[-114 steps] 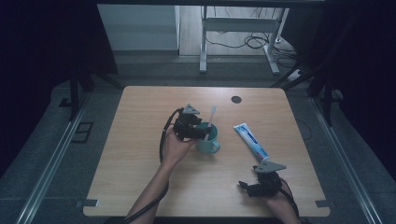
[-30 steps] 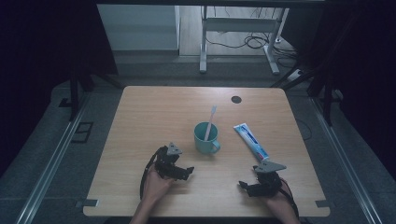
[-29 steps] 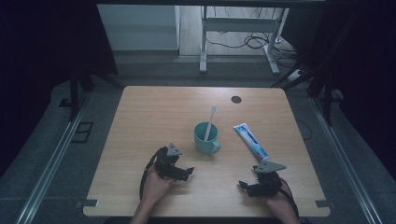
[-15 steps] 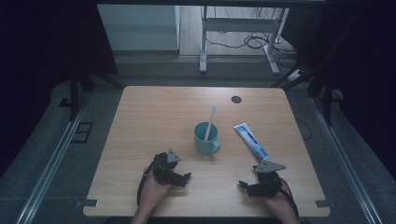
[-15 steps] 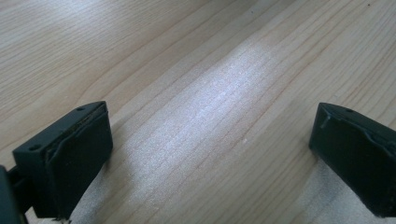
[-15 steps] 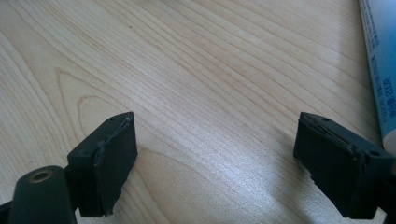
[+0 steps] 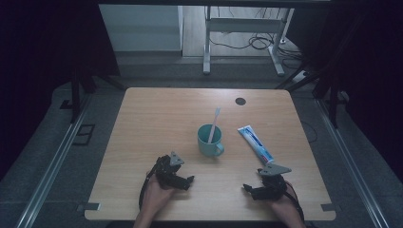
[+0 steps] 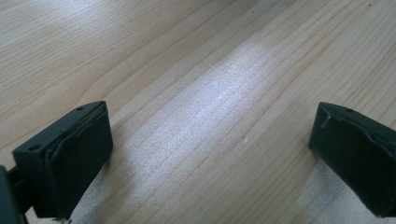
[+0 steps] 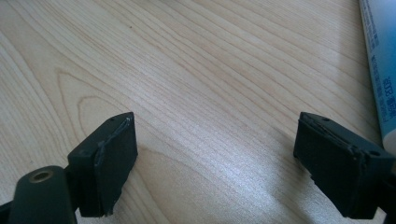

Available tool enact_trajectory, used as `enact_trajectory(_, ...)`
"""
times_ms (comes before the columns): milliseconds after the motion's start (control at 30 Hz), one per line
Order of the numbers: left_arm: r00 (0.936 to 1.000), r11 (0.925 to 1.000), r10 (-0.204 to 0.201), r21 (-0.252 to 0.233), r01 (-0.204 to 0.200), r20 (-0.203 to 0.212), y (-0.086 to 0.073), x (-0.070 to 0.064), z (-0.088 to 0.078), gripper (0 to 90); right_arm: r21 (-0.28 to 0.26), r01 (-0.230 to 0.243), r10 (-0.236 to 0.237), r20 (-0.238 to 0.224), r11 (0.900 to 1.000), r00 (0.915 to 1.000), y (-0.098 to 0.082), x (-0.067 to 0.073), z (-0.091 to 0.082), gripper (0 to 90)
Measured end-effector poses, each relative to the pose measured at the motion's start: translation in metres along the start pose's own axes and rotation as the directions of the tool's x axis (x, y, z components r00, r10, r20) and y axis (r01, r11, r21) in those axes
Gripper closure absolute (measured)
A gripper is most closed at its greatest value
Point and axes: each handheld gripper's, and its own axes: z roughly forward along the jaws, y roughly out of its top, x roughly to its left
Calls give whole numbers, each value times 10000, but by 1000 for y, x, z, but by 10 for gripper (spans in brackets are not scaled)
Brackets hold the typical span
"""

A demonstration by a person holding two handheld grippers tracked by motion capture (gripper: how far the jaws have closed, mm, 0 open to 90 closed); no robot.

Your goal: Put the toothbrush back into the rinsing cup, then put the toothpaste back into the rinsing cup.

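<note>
Now toothpaste tube just beside right gripper fingers, untouched.

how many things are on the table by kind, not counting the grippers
mug: 1 (teal, with a handle)
toothbrush: 1 (standing in the mug)
toothpaste tube: 1 (lying flat on the table)
total: 3
</note>
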Motion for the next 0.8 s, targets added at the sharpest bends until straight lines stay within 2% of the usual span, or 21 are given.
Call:
enact_trajectory(233,10000,10000,2,0,-2,-5,0,0,0,0,-55,-39,39,32,10000,10000,0,-1,0,165)
enact_trajectory(633,10000,10000,0,-3,0,-8,0,0,0,0,289,115,-116,12,9995,9999,5,-1,-3,252)
enact_trajectory(800,10000,10000,-1,-5,1,-9,0,0,0,0,319,-232,238,-199,9992,9995,7,-5,-7,301)
